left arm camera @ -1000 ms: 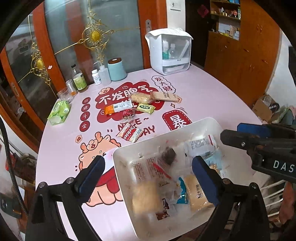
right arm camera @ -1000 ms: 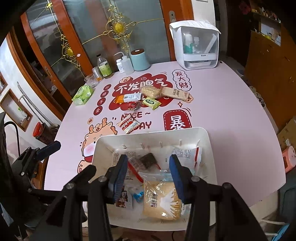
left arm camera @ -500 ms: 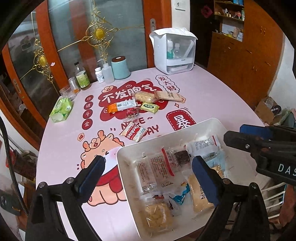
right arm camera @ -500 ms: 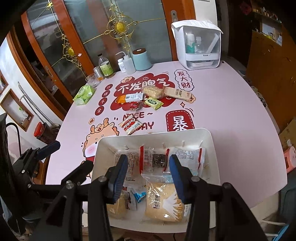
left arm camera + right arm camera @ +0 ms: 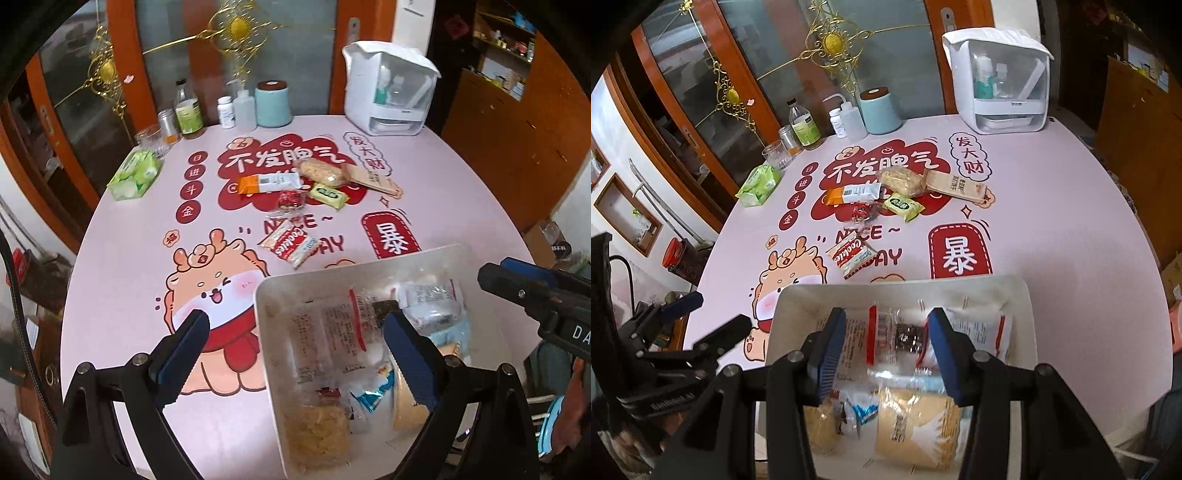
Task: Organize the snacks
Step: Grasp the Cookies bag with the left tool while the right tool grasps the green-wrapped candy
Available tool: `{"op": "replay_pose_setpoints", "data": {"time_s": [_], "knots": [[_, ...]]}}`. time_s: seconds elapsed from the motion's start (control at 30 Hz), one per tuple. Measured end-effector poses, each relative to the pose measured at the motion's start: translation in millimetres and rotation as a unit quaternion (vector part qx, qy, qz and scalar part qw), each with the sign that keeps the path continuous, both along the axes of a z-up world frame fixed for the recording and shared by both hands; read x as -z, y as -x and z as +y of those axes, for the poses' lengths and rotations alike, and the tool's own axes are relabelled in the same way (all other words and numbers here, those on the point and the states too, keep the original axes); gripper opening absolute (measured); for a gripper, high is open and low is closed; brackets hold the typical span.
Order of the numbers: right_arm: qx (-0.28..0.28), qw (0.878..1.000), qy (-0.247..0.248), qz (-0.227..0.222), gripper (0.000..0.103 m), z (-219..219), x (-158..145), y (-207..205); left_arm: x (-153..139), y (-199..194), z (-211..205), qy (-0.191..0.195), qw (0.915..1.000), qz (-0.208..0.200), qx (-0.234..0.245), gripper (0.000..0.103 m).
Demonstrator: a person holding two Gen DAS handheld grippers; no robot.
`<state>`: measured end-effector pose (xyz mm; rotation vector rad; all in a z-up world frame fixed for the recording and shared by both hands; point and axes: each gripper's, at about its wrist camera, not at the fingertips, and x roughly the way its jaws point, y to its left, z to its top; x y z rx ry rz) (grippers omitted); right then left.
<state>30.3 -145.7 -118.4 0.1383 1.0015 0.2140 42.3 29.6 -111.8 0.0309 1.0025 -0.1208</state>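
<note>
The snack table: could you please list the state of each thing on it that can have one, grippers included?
Left gripper: jaws open, empty.
Right gripper: jaws open, empty, over the tray.
White tray: holding several packets.
Cookies packet: sealed, flat on the table outside the tray.
Orange-and-white bar: sealed, on the table.
Blue canister: upright, lid on.
Green-label bottle: upright, capped.

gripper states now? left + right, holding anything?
Left gripper: open, holding nothing, above the tray edge.
Right gripper: open, holding nothing, above the snacks in the tray.
</note>
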Motion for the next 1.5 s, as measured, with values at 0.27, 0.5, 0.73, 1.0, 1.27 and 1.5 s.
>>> {"op": "replay_pose_setpoints", "data": {"time_s": [0.27,0.5,0.73,1.0,1.27,1.5], "knots": [[-0.046,0.998,0.034,0.002,0.047,-10,7,-79,3,-53,2,-0.033,0.9993,0.011,0.012,0.095],[-0.089,0.995,0.049,0.009,0.047,-11,16,-165,28,-120,-12,-0.071,0.9935,0.042,0.079,0.095],[-0.159,0.984,0.066,0.044,0.051,14,66,-238,69,-180,-19,-0.042,0.9881,0.091,0.117,0.095],[-0.197,0.972,0.088,0.098,0.051,41,136,-278,131,-220,-24,-0.039,0.9804,0.146,0.126,0.094],[-0.204,0.967,0.094,0.119,0.051,52,171,-296,167,-231,-31,-0.064,0.9716,0.176,0.145,0.095],[-0.222,0.961,0.130,0.106,0.051,65,178,-295,181,-240,-37,-0.069,0.9648,0.200,0.156,0.095]]}}
